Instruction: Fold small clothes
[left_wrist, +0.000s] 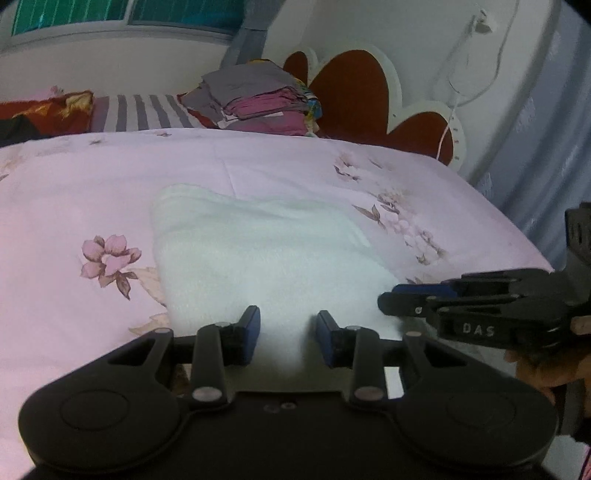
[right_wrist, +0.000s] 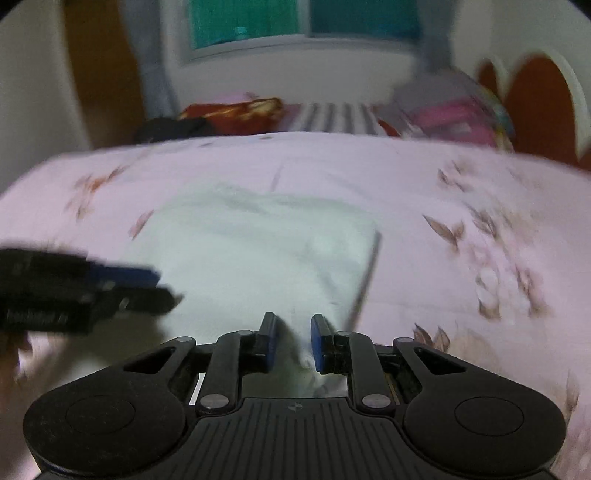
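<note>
1. Left wrist view shows the pale white, soft cloth lying on the pink floral bedsheet, apparently folded at least once; more folding seems left.
2. Left gripper tilts down at the near edge, jaws apart with cloth between them; grip uncertain.
3. Right gripper looks pinched on the cloth's near hem.
4. A folded clothes pile sits behind.

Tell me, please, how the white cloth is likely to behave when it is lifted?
The white cloth looks soft and wrinkled on the bedspread, so it will probably droop. It seems thin, likely light. The fold in the right gripper may slip.
</note>
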